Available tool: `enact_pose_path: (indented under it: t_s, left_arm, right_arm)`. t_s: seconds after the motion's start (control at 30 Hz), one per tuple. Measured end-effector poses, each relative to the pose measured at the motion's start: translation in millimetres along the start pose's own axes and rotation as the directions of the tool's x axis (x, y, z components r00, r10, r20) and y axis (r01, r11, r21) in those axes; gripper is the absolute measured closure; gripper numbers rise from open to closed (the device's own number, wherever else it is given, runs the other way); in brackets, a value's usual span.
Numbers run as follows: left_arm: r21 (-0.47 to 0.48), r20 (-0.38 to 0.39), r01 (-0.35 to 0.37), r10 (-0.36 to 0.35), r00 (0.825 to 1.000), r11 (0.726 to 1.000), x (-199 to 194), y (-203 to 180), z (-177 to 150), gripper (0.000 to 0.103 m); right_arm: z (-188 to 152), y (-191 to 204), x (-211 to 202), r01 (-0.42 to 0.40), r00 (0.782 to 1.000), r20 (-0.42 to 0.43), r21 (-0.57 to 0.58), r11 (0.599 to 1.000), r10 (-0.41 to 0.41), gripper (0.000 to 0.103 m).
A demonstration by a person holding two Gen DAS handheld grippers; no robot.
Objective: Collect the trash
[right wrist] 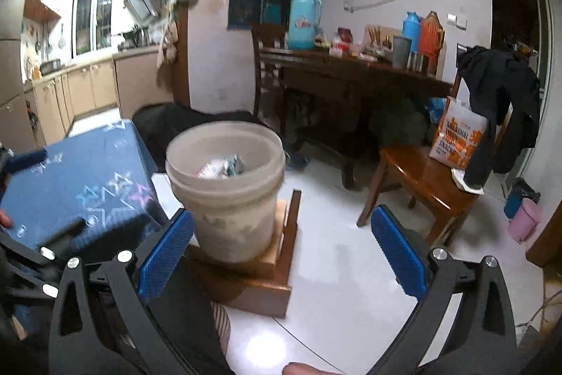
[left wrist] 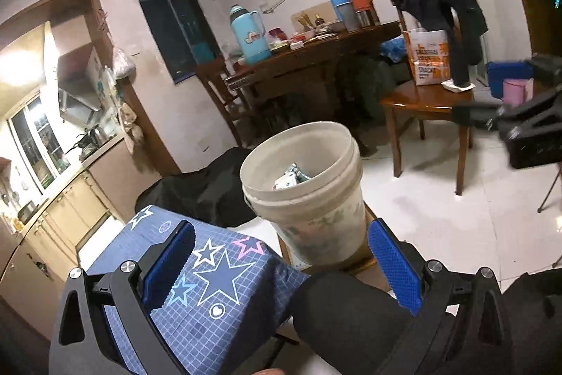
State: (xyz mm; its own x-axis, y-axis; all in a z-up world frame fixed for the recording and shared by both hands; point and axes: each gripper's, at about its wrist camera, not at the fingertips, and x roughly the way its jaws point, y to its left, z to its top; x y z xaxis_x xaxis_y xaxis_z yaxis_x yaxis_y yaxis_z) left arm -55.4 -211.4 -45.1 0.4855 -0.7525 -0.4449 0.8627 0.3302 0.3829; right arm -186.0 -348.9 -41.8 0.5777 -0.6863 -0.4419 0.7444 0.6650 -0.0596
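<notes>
White floor tiles (right wrist: 351,234) run through a dim dining room with a dark wooden table (right wrist: 351,72) against the far wall, crowded with thermos flasks, and a kitchen lit brightly off to the left. At the centre of both views stands a cream plastic bucket (right wrist: 228,192), upright on a low wooden stool (right wrist: 281,266), with crumpled wrappers (right wrist: 221,167) lying inside it. Just left of the bucket is a table draped in a blue cloth with stars (left wrist: 210,273).

From the left wrist camera, the left gripper (left wrist: 281,264) hangs above the cloth's corner and the bucket's base, its blue-padded fingers spread wide with nothing between them. A dark sleeve or knee fills the bottom centre of that view. The right gripper (left wrist: 509,125) appears there as a blurred black shape at the right edge, too smeared to read.

The right wrist camera settles it: the right gripper (right wrist: 281,252) has its jaws wide apart, empty, one pad beside the bucket's lower wall. Only this view shows the whole stool, a pink bin (right wrist: 527,220) by the right wall, and a fingertip at the bottom edge. Both show a small brown table (left wrist: 421,101) holding an orange-and-white bag (left wrist: 428,58) and a black jacket (left wrist: 442,6).
</notes>
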Motion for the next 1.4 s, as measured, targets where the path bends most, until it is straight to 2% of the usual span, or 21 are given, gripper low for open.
enact_pose_path:
  t_s: [0.1,0.23,0.3,0.43,0.53,0.67,0.87,0.93,1.17,1.4]
  left_arm:
    - [-0.080,0.003,-0.011,0.012,1.000,0.997,0.5,1.4,-3.9,0.005]
    - [-0.127,0.084,-0.073,0.084,0.993,0.989,-10.1,1.8,-1.4,0.005]
    - [-0.160,0.098,-0.076,0.092,0.991,0.984,-12.8,2.5,-2.2,0.005]
    - [-0.201,0.075,-0.045,0.062,0.995,0.979,-7.5,0.7,-1.8,0.005]
    - [-0.203,0.030,-0.068,0.076,0.997,0.977,1.7,-3.2,-0.7,0.005]
    - [-0.223,0.007,-0.064,0.067,0.998,0.973,4.8,-3.5,-2.6,0.005]
    - [-0.258,-0.003,-0.111,0.114,0.993,0.960,-0.8,2.9,-6.3,0.005]
    - [-0.271,-0.002,-0.144,0.149,0.989,0.952,-5.3,6.9,-6.8,0.005]
    - [-0.324,-0.013,-0.197,0.204,0.979,0.925,-19.6,21.5,-11.9,0.005]
    - [-0.357,-0.024,-0.205,0.211,0.977,0.911,-24.2,31.0,-13.5,0.005]
  right_arm:
    - [0.8,5.5,-6.1,0.012,0.999,0.031,-0.003,1.000,-0.012,0.005]
    - [-0.5,9.9,-9.7,-0.007,0.999,0.047,0.022,1.000,0.006,0.005]
    - [-1.7,12.6,-9.9,-0.016,0.999,0.049,0.032,0.999,0.014,0.005]
    - [-3.2,20.3,-8.2,-0.019,0.999,0.042,0.019,1.000,0.018,0.005]
    - [-3.8,25.0,-5.7,-0.011,0.999,0.038,0.004,1.000,0.011,0.005]
    - [-4.4,24.2,-4.4,0.029,0.999,0.039,-0.001,1.000,-0.029,0.005]
    - [-7.5,15.4,0.4,0.064,0.998,0.027,0.007,0.998,-0.064,0.005]
    - [-8.0,13.3,1.2,0.074,0.997,0.028,0.005,0.997,-0.074,0.005]
    - [-11.0,8.6,6.4,0.105,0.994,0.026,-0.006,0.994,-0.105,0.005]
    - [-14.5,7.0,12.8,0.109,0.994,0.008,-0.013,0.994,-0.109,0.005]
